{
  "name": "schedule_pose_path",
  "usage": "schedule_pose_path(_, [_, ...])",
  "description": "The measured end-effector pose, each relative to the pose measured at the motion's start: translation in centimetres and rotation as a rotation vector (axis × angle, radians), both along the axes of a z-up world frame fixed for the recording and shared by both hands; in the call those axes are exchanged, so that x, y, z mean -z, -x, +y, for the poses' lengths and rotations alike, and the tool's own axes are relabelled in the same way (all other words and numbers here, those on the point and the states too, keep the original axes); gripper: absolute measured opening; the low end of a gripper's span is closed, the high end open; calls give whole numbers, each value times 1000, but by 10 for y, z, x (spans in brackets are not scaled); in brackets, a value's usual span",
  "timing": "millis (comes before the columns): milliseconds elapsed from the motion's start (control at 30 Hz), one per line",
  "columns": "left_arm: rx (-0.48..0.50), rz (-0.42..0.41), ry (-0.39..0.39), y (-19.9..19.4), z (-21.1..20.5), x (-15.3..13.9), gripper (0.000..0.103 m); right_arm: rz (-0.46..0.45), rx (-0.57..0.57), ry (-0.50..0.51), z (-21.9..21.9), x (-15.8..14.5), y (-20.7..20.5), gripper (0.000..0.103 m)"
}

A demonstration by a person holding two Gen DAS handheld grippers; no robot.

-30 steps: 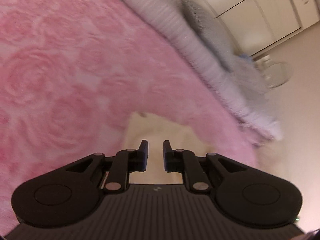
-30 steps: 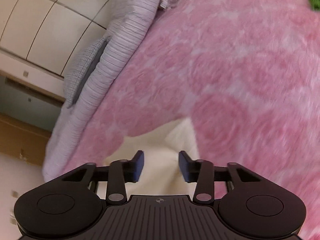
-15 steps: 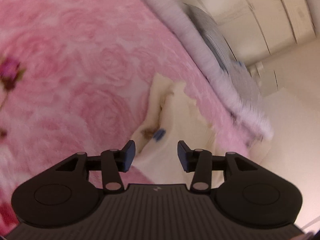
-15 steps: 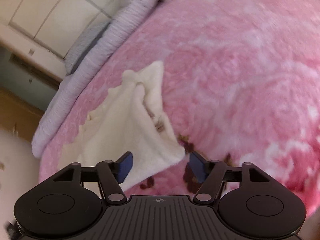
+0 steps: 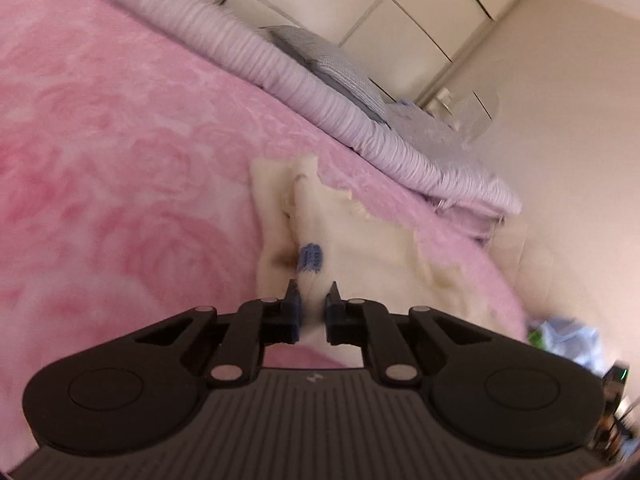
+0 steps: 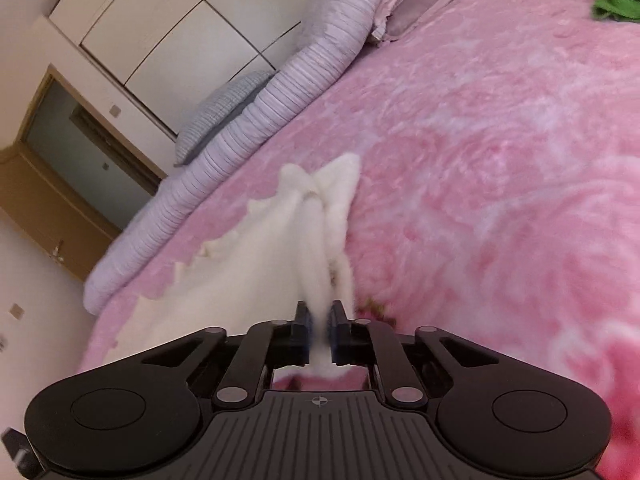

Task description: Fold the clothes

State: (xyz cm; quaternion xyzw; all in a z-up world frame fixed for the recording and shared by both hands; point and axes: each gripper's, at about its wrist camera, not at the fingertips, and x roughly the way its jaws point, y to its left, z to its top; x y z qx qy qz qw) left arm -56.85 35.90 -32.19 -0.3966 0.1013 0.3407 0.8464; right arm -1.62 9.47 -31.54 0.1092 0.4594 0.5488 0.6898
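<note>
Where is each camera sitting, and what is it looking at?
Left wrist: sits on the left gripper, looking forward and down over the pink blanket toward the cupboards; its closing fingers pinch the cream garment.
Right wrist: sits on the right gripper, looking forward and down over the pink blanket toward a doorway; its fingers are shut on the cream garment.
Both views share the garment, blanket and striped lilac quilt. No hand or sleeve shows.
</note>
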Motion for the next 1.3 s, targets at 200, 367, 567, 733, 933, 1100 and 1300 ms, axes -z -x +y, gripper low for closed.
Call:
schedule_pose_path(200, [54, 24, 14, 25, -81, -24, 8, -25, 15, 46, -66, -34, 12, 7])
schedule_pose_path(367, [49, 37, 135, 51, -135, -3, 9, -15, 44, 145, -117, -15, 30, 7])
schedule_pose_path(567, [64, 144, 61, 54, -117, -37, 17, -187, -23, 223, -110, -35, 30, 36])
schedule_pose_path(733, [122, 252, -107, 9, -66, -75, 30, -333, -64, 74, -76, -69, 19, 55])
schedule_pose_path(933, [201, 366, -136, -73, -8, -69, 30, -449, -230, 100, 13, -63, 18, 57])
schedule_pose_path(1100, [234, 410, -136, -94, 2, -59, 30, -576, -315, 159, 54, -41, 31, 57])
schedule_pose_path(1300, [285, 486, -155, -103, -4, -43, 29, -817, -418, 217, 68, -15, 55, 14])
